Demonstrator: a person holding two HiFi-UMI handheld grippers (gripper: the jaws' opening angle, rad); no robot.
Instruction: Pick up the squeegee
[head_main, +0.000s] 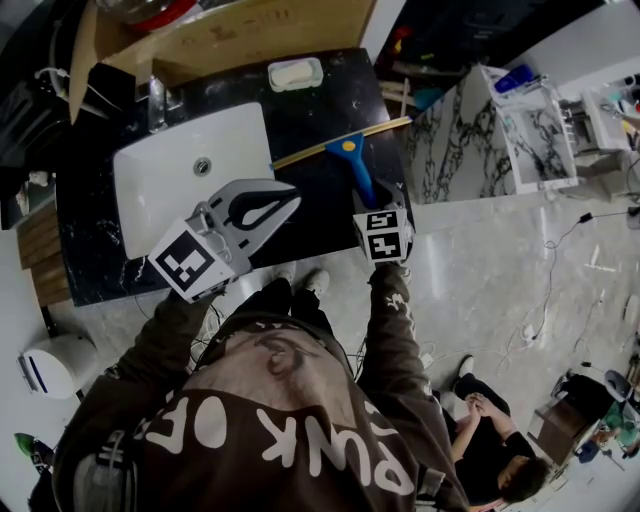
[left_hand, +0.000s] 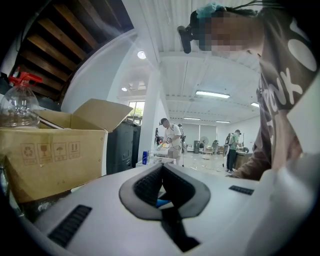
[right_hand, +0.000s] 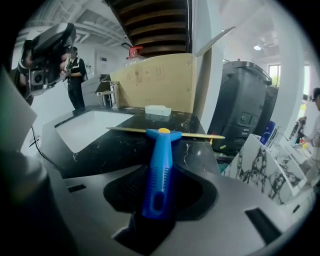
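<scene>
- Squeegee (head_main: 352, 152) flat on the black counter (head_main: 325, 100), right of the white sink (head_main: 135, 165), well clear of the small white dish (head_main: 296, 73) at the back.
- Long axis of the blue handle running straight from the right gripper (head_main: 371, 206) away to the back; yellow blade crosswise at the far end, slanting up to the right in the head view.
- Right gripper nearer by far: handle end already between its jaws, jaws drawn in against both sides of it, seemingly clamped.
- Left gripper (head_main: 286, 200) off to the side over the sink's front corner, jaws together with nothing held, apart from the squeegee.
- Coming move, as a judgement: a straight lift, grip low on the handle, so blade end likely to droop.
- Right gripper view alone shows the handle of the squeegee (right_hand: 159, 160) seated between the pads of the right gripper (right_hand: 160, 176); head view hides that contact under the marker cube.
- Left gripper view shows the meeting tips of the left gripper (left_hand: 162, 169), plus a cardboard box (left_hand: 50, 155) and a spray bottle (left_hand: 20, 102); no clear sight of the squeegee there.
</scene>
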